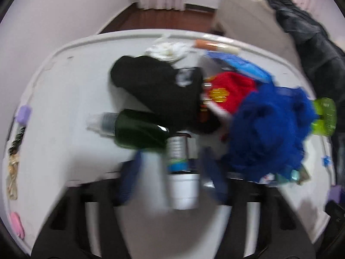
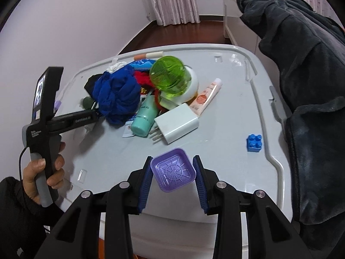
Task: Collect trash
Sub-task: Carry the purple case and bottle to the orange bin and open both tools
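My right gripper (image 2: 172, 172) is shut on a small purple square plastic tray (image 2: 172, 170), held just above the near edge of the white table (image 2: 226, 129). The left wrist view is badly blurred. There my left gripper (image 1: 172, 157) reaches down at the near side of the pile. Its blue fingers (image 1: 129, 172) stand either side of a small white bottle with a grey ridged cap (image 1: 180, 164). A gap shows on the bottle's left. In the right wrist view a hand (image 2: 36, 172) holds the left gripper's handle (image 2: 43, 116), with its tips hidden behind the blue cloth (image 2: 118, 95).
The pile holds a black cloth (image 1: 155, 86), a dark green bottle (image 1: 138, 129), a red cloth (image 1: 230, 86), a green-topped dispenser (image 2: 170, 75), a teal tube (image 2: 144, 118), a white charger (image 2: 176, 123) and a pink tube (image 2: 204, 95). A blue brick (image 2: 254, 142) lies apart. A dark jacket (image 2: 301, 75) hangs right.
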`<control>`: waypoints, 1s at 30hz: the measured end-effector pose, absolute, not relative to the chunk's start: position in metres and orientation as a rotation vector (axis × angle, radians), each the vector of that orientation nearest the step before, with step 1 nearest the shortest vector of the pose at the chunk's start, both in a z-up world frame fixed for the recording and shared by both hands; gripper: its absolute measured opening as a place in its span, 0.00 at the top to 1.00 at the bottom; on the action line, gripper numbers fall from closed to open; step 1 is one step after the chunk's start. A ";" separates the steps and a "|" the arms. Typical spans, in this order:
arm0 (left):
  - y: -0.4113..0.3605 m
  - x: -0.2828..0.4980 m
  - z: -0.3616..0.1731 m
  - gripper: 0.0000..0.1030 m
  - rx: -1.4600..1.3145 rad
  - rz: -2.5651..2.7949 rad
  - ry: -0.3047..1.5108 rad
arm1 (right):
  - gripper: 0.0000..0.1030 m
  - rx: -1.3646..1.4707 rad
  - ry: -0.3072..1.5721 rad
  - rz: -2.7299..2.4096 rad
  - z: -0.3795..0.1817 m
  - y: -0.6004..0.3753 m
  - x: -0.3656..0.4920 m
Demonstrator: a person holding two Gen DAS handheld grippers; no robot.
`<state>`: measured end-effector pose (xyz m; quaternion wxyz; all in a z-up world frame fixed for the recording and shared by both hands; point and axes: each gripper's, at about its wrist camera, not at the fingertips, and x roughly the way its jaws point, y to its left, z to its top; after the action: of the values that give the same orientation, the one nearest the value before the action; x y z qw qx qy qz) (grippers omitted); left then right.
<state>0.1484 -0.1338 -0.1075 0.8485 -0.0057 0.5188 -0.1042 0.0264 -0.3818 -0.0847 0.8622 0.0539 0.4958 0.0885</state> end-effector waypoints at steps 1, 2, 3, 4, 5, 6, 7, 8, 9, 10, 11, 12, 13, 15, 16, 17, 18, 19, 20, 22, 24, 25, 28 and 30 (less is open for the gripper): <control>-0.137 0.146 -0.106 0.77 0.021 -0.218 1.092 | 0.64 0.111 1.042 0.191 -0.085 -0.380 0.026; -0.141 0.140 -0.105 0.77 0.061 -0.215 1.090 | 0.64 0.105 1.044 0.195 -0.084 -0.377 0.025; -0.143 0.131 -0.104 0.78 0.098 -0.226 1.093 | 0.64 0.101 1.044 0.197 -0.084 -0.375 0.024; -0.145 0.124 -0.101 0.78 0.108 -0.241 1.106 | 0.64 0.098 1.044 0.201 -0.084 -0.373 0.023; -0.141 0.112 -0.098 0.78 0.105 -0.257 1.133 | 0.64 0.097 1.043 0.205 -0.083 -0.372 0.021; -0.137 0.101 -0.094 0.78 0.100 -0.263 1.159 | 0.64 0.095 1.041 0.208 -0.083 -0.371 0.019; -0.130 0.089 -0.089 0.78 0.094 -0.277 1.179 | 0.64 0.089 1.038 0.215 -0.082 -0.368 0.014; -0.125 0.076 -0.082 0.78 0.091 -0.292 1.190 | 0.64 0.088 1.039 0.221 -0.081 -0.366 0.010; -0.118 0.053 -0.070 0.78 0.105 -0.316 1.197 | 0.64 0.090 1.038 0.231 -0.079 -0.363 0.004; -0.113 0.032 -0.062 0.78 0.126 -0.335 1.193 | 0.64 0.089 1.034 0.242 -0.077 -0.360 -0.002; -0.108 0.010 -0.052 0.78 0.153 -0.352 1.189 | 0.64 0.080 1.028 0.264 -0.074 -0.352 -0.012; -0.103 -0.018 -0.044 0.78 0.187 -0.370 1.187 | 0.64 0.067 1.021 0.288 -0.071 -0.343 -0.023; -0.098 -0.040 -0.040 0.77 0.211 -0.381 1.190 | 0.64 0.050 1.022 0.317 -0.070 -0.331 -0.035; -0.085 -0.076 -0.041 0.77 0.236 -0.385 1.217 | 0.64 0.017 1.035 0.363 -0.071 -0.308 -0.057; -0.079 -0.092 -0.046 0.77 0.239 -0.384 1.235 | 0.64 0.001 1.043 0.387 -0.074 -0.295 -0.069; -0.071 -0.106 -0.050 0.77 0.242 -0.380 1.241 | 0.64 -0.010 1.051 0.401 -0.076 -0.285 -0.078; -0.068 -0.115 -0.058 0.77 0.246 -0.374 1.252 | 0.64 -0.023 1.060 0.415 -0.079 -0.276 -0.088; -0.065 -0.117 -0.067 0.77 0.243 -0.370 1.266 | 0.64 -0.033 1.067 0.426 -0.082 -0.267 -0.097; -0.062 -0.122 -0.074 0.77 0.230 -0.364 1.281 | 0.64 -0.043 1.075 0.434 -0.086 -0.257 -0.108; -0.055 -0.133 -0.090 0.77 0.188 -0.364 1.317 | 0.64 -0.044 1.110 0.459 -0.097 -0.240 -0.126; -0.054 -0.142 -0.097 0.77 0.175 -0.377 1.333 | 0.64 -0.043 1.138 0.465 -0.107 -0.231 -0.139; -0.056 -0.144 -0.098 0.77 0.183 -0.383 1.329 | 0.64 -0.046 1.148 0.464 -0.111 -0.228 -0.144; -0.060 -0.148 -0.098 0.77 0.204 -0.397 1.318 | 0.64 -0.051 1.182 0.447 -0.126 -0.219 -0.158; -0.062 -0.147 -0.099 0.77 0.211 -0.403 1.319 | 0.64 -0.048 1.190 0.440 -0.130 -0.218 -0.161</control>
<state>-0.1469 -0.0622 -0.0992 0.7664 0.0970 0.6073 -0.1855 -0.1613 -0.2179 -0.1301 0.8052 -0.0223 0.5559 0.2055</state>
